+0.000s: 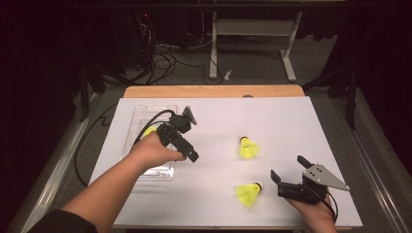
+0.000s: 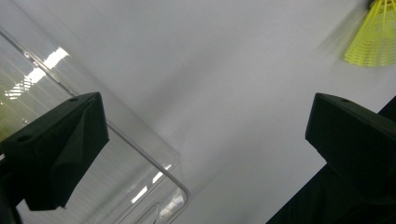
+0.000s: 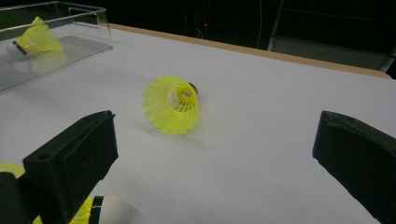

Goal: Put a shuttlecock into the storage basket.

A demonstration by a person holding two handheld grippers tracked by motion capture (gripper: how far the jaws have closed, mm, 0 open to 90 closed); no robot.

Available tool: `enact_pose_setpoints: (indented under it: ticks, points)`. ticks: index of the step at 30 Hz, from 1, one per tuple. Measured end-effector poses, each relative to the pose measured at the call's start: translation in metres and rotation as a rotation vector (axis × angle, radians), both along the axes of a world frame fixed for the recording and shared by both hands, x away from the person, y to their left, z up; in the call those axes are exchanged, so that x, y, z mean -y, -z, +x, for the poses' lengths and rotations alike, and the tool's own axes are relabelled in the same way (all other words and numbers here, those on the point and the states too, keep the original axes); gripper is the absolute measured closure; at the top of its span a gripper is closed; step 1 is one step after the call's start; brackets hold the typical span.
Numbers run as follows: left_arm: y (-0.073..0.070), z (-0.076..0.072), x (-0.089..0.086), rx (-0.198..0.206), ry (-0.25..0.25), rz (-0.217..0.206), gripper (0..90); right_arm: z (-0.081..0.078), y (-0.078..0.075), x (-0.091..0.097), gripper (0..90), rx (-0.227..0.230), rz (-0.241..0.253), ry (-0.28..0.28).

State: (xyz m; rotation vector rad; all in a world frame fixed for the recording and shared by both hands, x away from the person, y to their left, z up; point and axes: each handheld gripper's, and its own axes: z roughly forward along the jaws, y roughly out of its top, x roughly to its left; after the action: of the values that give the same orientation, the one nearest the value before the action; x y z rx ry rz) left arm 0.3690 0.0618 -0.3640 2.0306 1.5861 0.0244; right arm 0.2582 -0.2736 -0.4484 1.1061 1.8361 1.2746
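Note:
Three yellow shuttlecocks are here. One (image 1: pixel 248 148) lies mid-table and shows ahead of my right gripper (image 3: pixel 173 105). A second (image 1: pixel 248 193) lies near the front edge, just left of my right gripper (image 1: pixel 289 168); its white cork (image 3: pixel 108 211) sits by the left jaw. A third (image 1: pixel 149 130) rests in the clear plastic tray (image 1: pixel 155 174), also seen far left (image 3: pixel 36 39). My right gripper (image 3: pixel 215 154) is open and empty. My left gripper (image 1: pixel 188 148) hovers over the tray's right side, open and empty (image 2: pixel 205 135), with the tray corner (image 2: pixel 180 184) below and a shuttlecock (image 2: pixel 376 42) at top right.
A white sheet (image 1: pixel 291 121) covers the table, with a wooden strip (image 1: pixel 214 91) along the far edge. Beyond it are cables and a desk frame (image 1: pixel 214 43) on the floor. The tray wall (image 3: pixel 88 28) stands at the far left of the right gripper view.

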Motion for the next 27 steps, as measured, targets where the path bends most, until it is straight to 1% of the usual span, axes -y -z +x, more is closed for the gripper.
enact_pose_setpoints:
  ticks: [3, 4, 8, 10, 14, 16, 19, 23, 24, 25, 26, 27]
  points:
    - [-0.001, -0.005, 0.008, 0.004, 0.022, 0.0, 0.6, 0.0, 0.0, 0.0, 0.6, -0.001, 0.004, 0.0]
    - [-0.001, -0.005, 0.008, 0.004, 0.022, 0.0, 0.6, 0.0, 0.0, 0.0, 0.6, -0.001, 0.004, 0.0]
    - [-0.001, -0.009, 0.015, 0.004, 0.033, -0.012, 0.6, 0.0, 0.001, -0.001, 0.6, -0.002, 0.002, -0.003]
    - [-0.002, -0.012, 0.019, -0.003, 0.044, -0.025, 0.6, 0.0, 0.001, -0.001, 0.6, -0.004, 0.001, -0.003]
    - [-0.001, -0.015, 0.026, -0.004, 0.058, -0.031, 0.6, 0.001, 0.002, -0.002, 0.6, -0.009, 0.001, -0.006]
    - [0.0, -0.016, 0.028, -0.009, 0.063, -0.039, 0.6, 0.003, 0.002, -0.002, 0.6, -0.013, 0.01, -0.002]
    - [0.001, -0.017, 0.03, -0.009, 0.075, -0.039, 0.6, 0.003, 0.002, 0.001, 0.6, -0.014, 0.031, 0.005]
    - [0.002, -0.017, 0.031, -0.005, 0.067, -0.053, 0.6, 0.004, 0.004, 0.004, 0.6, -0.019, 0.034, 0.015]
    - [0.003, -0.018, 0.032, 0.001, 0.074, -0.057, 0.6, 0.004, 0.004, 0.004, 0.6, -0.019, 0.034, 0.015]
    - [0.004, -0.019, 0.032, -0.004, 0.073, -0.068, 0.6, 0.004, 0.004, 0.004, 0.6, -0.019, 0.03, 0.015]
    - [0.006, -0.02, 0.034, -0.003, 0.078, -0.066, 0.6, 0.004, 0.001, 0.004, 0.6, -0.01, 0.038, 0.026]
    - [0.006, -0.02, 0.034, -0.003, 0.078, -0.066, 0.6, 0.004, 0.001, 0.004, 0.6, -0.01, 0.038, 0.026]
